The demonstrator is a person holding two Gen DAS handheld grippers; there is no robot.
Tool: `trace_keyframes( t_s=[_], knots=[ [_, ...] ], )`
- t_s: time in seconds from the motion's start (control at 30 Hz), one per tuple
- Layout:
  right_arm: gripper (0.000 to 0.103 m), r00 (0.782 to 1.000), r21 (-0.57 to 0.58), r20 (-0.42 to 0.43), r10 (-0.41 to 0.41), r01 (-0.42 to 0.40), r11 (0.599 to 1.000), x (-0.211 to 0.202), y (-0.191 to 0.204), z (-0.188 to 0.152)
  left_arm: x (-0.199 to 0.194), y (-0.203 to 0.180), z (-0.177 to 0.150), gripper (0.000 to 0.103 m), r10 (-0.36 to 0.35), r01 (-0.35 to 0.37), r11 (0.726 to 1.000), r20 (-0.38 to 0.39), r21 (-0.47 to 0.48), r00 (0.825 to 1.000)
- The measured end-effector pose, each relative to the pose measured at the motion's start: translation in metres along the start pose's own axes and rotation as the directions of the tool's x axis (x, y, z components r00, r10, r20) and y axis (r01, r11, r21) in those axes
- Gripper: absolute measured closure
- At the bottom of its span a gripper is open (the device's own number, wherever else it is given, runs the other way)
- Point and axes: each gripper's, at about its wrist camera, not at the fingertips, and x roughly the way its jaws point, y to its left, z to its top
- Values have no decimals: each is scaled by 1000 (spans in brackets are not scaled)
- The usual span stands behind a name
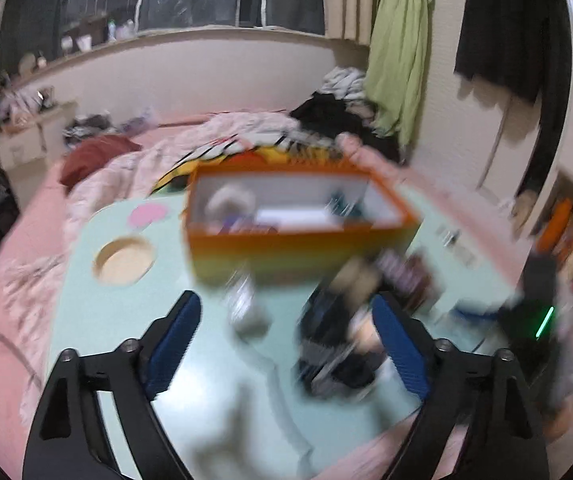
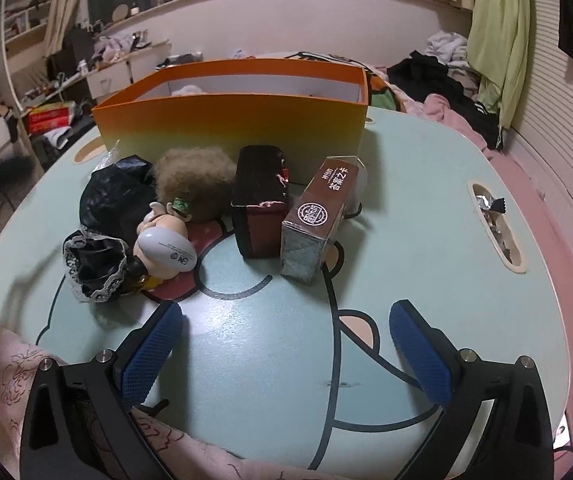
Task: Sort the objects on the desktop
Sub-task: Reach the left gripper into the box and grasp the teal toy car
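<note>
Clearly, the brown card box [image 2: 318,216] lies in the upper middle of the right wrist frame, before the orange box [image 2: 230,128], long axis running away from our right gripper [image 2: 286,344]. Its jaws gape empty, nearer than the blurred left gripper [image 1: 286,344], also open, gripping nothing.

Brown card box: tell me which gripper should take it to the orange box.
Right. The right gripper stands open and steady facing the brown card box; the left gripper's view is blurred.
</note>
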Motion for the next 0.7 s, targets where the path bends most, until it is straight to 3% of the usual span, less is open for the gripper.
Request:
trace_keyframes(
  t_s=[0.07,0.17,0.23,0.3,0.37,0.47,0.53,0.6,0.63,0.7],
  knots=[
    [0,1000,0,0,1,-1,1000,0,-1,0,20,-8,34,30,-68,66,997,-78,-35,995],
    [0,1000,0,-1,4,-4,1000,0,-1,0,71,-24,74,38,-132,119,990,-210,-75,969],
    [0,1000,-1,0,4,-4,1000,0,0,0,116,-30,90,47,-159,116,982,-322,-150,933],
    [0,1000,0,0,5,-5,1000,0,0,0,162,-34,100,53,-210,112,963,-424,-245,881],
    [0,1000,-2,0,6,-6,1000,0,0,0,188,-39,102,53,-205,72,955,-469,-287,859],
    [0,1000,-3,1,8,-8,1000,-1,1,0,214,-48,107,53,-138,-9,958,-488,-287,862],
    [0,1000,-3,1,9,-9,1000,-1,1,0,230,-56,108,53,-68,-79,964,-522,-255,850],
    [0,1000,-2,0,10,-10,1000,-1,1,0,240,-57,106,53,-60,-97,961,-534,-260,843],
    [0,1000,-3,1,11,-11,1000,-1,2,0,245,-61,105,53,-40,-117,963,-558,-244,829],
    [0,1000,-3,-2,14,-14,1000,0,2,0,248,-71,106,53,8,-130,975,-557,-181,831]
  ],
)
